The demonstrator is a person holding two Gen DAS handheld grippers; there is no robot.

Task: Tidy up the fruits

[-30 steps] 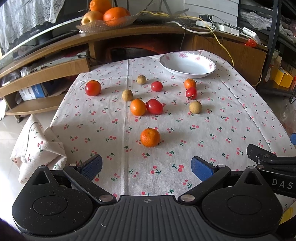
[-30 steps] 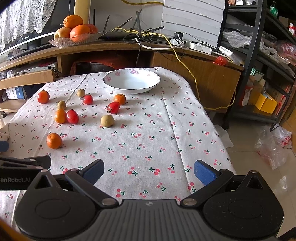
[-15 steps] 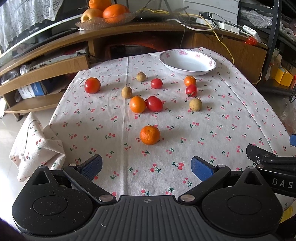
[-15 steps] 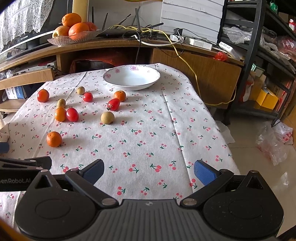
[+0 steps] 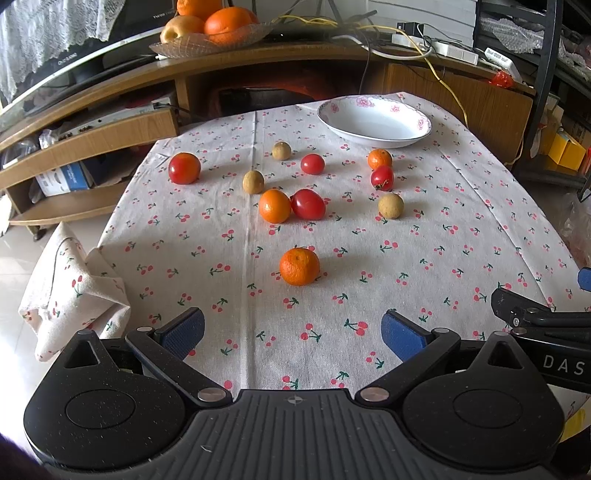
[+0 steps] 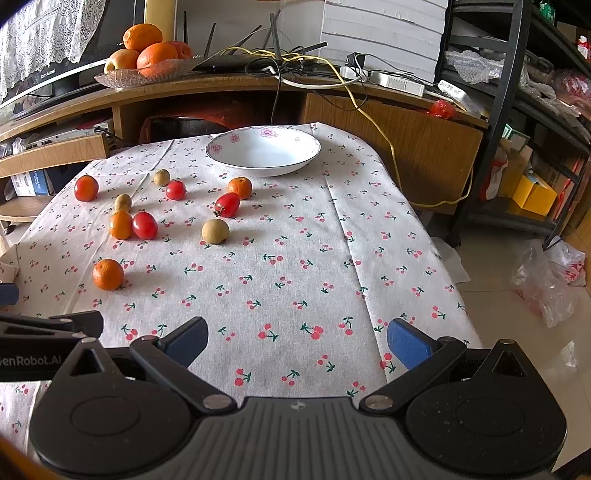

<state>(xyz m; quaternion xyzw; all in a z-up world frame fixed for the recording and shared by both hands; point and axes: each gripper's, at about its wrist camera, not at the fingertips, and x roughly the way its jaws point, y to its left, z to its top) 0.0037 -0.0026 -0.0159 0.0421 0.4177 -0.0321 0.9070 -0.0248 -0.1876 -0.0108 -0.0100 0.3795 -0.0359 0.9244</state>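
Several small fruits lie scattered on a cherry-print tablecloth. The nearest is a mandarin; farther back an orange fruit touches a red tomato. A brown longan lies to the right, with a red tomato and a small mandarin behind it. An empty white bowl stands at the far edge. My left gripper is open, just short of the near mandarin. My right gripper is open over bare cloth at the right.
A wooden TV stand behind the table carries a glass dish of oranges and tangled cables. Right of the table are a black shelf rack and a plastic bag on the floor. The cloth's corner hangs at the left.
Both grippers have crept forward over the table and the fruits sit slightly nearer in view. Both jaws stay open and no fruit has moved.
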